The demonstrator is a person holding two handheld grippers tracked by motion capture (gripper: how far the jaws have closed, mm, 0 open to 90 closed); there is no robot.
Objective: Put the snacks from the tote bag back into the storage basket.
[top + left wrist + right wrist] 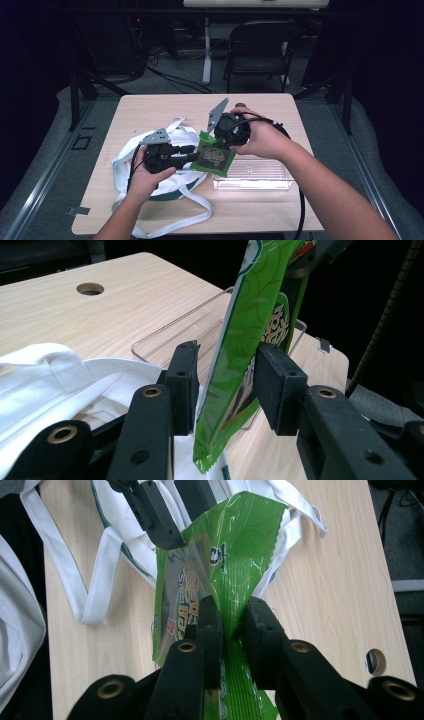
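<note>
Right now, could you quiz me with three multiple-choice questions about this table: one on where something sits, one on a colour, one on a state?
1. Where does the clear plastic tray sit on the table, seen from the high view?
A. right of the white tote bag
B. inside the bag
C. on the chair

2. What colour is the snack packet?
A. red
B. green
C. blue

3. How does the right gripper stand?
A. wide open, holding nothing
B. lying on the table
C. jaws shut on the packet

Answers: 1 A, the tray lies beside the bag towards the right edge. 2 B, its wrapper is bright green. 3 C, the right gripper view shows both pads pinching the foil.
</note>
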